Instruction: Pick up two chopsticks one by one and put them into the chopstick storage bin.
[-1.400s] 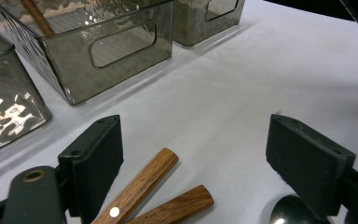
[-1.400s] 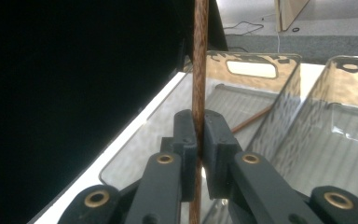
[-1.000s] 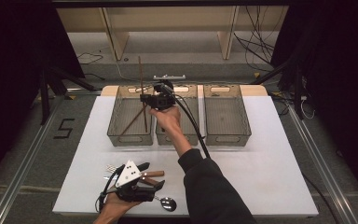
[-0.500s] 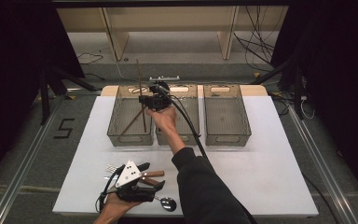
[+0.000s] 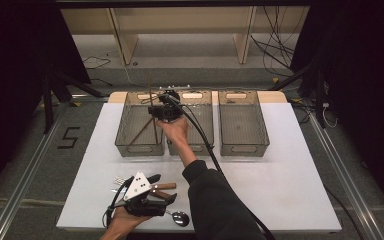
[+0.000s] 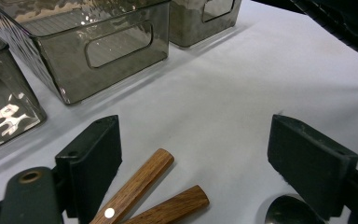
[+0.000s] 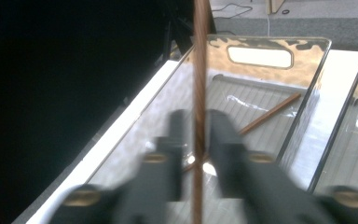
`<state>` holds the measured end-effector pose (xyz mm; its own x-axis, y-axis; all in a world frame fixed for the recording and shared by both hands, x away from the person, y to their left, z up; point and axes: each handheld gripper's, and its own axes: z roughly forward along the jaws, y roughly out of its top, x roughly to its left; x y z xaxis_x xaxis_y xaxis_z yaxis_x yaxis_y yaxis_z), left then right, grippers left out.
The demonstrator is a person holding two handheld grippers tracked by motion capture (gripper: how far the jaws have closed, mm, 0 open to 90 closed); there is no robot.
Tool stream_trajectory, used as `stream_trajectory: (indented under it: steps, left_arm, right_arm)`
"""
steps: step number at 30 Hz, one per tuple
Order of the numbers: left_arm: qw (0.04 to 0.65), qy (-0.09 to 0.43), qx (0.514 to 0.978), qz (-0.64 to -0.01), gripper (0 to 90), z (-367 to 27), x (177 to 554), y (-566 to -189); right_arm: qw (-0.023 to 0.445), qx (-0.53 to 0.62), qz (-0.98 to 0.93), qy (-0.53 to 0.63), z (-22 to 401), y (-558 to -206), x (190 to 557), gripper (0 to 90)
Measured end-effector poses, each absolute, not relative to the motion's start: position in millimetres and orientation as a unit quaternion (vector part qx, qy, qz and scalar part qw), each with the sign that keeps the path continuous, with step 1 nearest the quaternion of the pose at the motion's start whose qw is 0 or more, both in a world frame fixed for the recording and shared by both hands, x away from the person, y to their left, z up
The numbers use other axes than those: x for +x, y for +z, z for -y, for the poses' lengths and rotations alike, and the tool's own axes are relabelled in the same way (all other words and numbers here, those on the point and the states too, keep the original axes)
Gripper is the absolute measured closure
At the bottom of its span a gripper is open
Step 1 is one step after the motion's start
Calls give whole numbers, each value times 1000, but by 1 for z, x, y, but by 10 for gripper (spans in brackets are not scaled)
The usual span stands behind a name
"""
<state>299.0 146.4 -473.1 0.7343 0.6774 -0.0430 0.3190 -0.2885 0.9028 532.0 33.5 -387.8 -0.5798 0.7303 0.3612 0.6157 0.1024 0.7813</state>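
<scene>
A chopstick (image 7: 198, 93) stands upright between the jaws of the right gripper (image 7: 197, 154), which have just been opening; small gaps show on both sides of the stick, so the pads no longer press it. In the high view the stick (image 5: 149, 87) rises above that gripper (image 5: 163, 111), which hangs over the left bin (image 5: 126, 145). A second chopstick (image 7: 270, 113) lies slanted on the bin floor ahead of the jaws. The middle bin (image 5: 206, 145) sits just right of the gripper, the right bin (image 5: 243, 147) beyond it. The left gripper (image 6: 193, 158) rests low at the table's (image 5: 290, 185) near edge, jaws spread wide and holding nothing. Two wooden handles (image 6: 140, 184) lie between its jaws, close to the left one, and a spoon (image 6: 289, 213) lies by the right jaw.
</scene>
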Motion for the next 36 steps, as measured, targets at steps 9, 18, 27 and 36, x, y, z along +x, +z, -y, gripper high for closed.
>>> stream_trajectory:
  steps: [9, 18, 27, 36]
  left_arm:
    - [506, 177, 781, -321, 172, -147, 300, -473]
    - [505, 175, 781, -323, 170, -148, 301, -474]
    - [507, 178, 776, -331, 168, -154, 304, -472]
    - [514, 189, 757, -355, 165, -173, 311, -463]
  right_arm:
    - [46, 456, -738, 495, -21, -383, 532, 484]
    - [48, 447, -737, 505, -2, -374, 528, 438]
    - [59, 421, -745, 514, 29, -365, 511, 360]
    - [74, 366, -766, 523, 82, -361, 468, 342]
